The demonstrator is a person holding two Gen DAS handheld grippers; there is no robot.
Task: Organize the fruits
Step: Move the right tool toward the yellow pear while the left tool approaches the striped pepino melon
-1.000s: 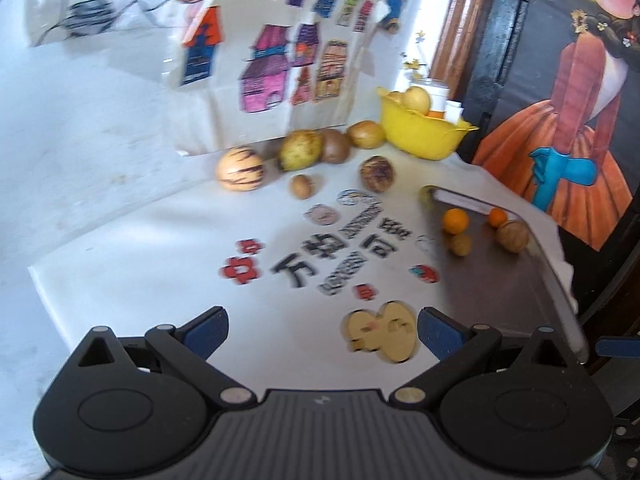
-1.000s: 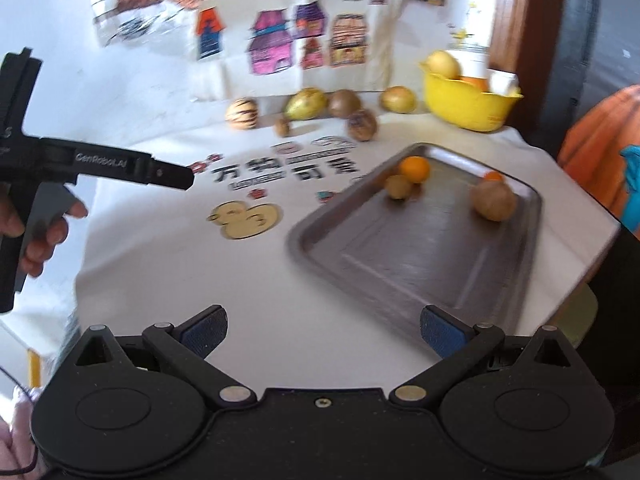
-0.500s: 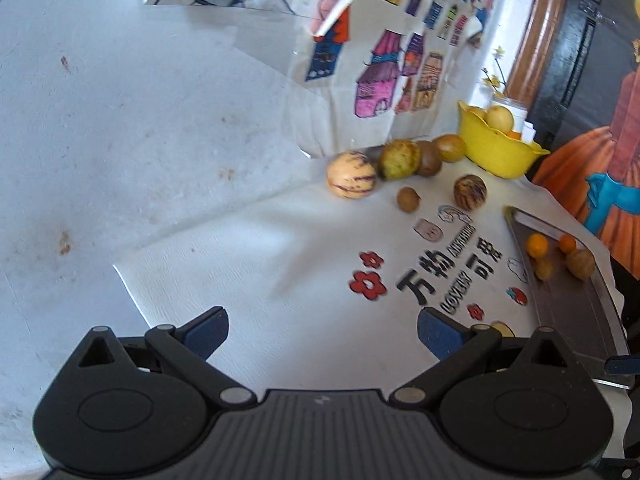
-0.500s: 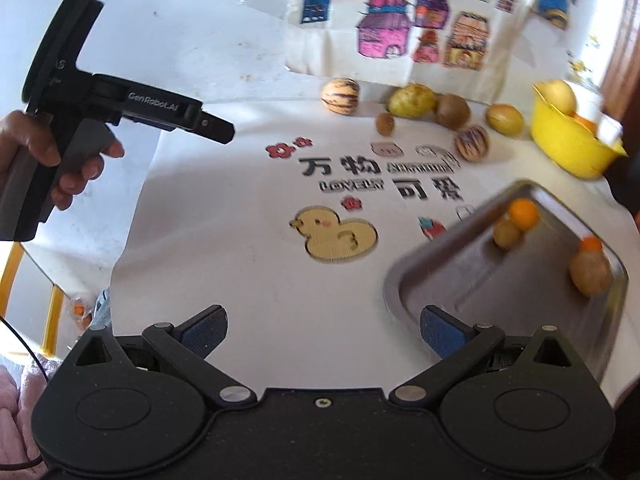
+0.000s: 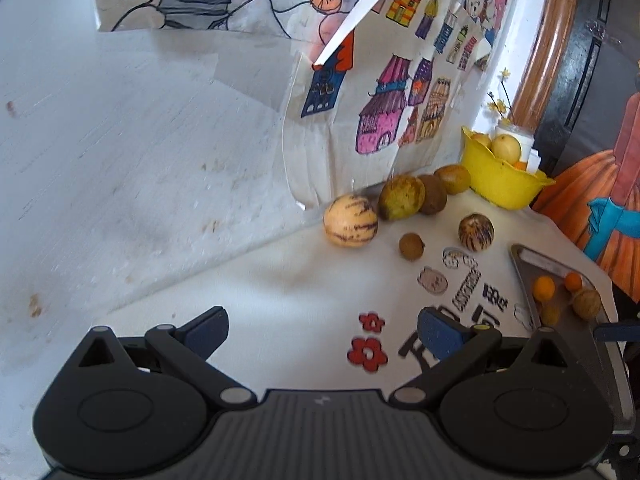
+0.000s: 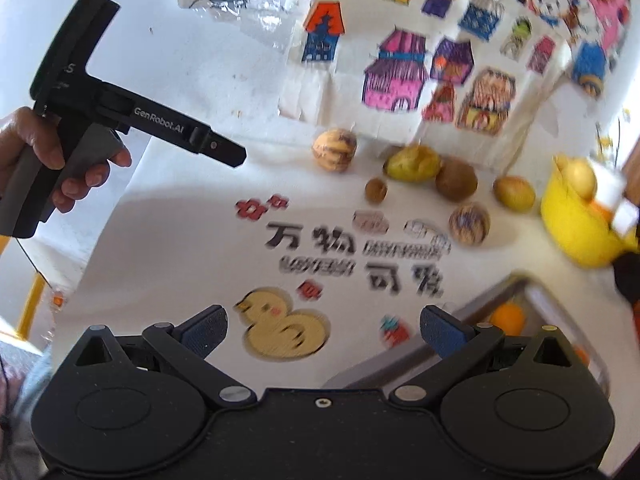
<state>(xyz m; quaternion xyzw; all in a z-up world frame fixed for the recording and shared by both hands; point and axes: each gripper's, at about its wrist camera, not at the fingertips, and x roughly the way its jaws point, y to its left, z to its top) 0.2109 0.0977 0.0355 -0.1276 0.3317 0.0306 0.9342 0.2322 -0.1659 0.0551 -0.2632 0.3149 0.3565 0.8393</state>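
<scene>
Fruits sit ahead-right of our left gripper [image 5: 322,330], striped melon [image 5: 350,220] nearest; right gripper [image 6: 322,330] is farther back. Both jaws gape wide, holding nothing.

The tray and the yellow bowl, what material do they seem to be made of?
The tray looks like metal, probably stainless steel: grey, dull sheen, thin raised rim with rounded corners. The yellow bowl looks like moulded plastic: one even bright colour, smooth, slightly glossy, with a wavy rim. Neither can be confirmed by sight alone.
</scene>
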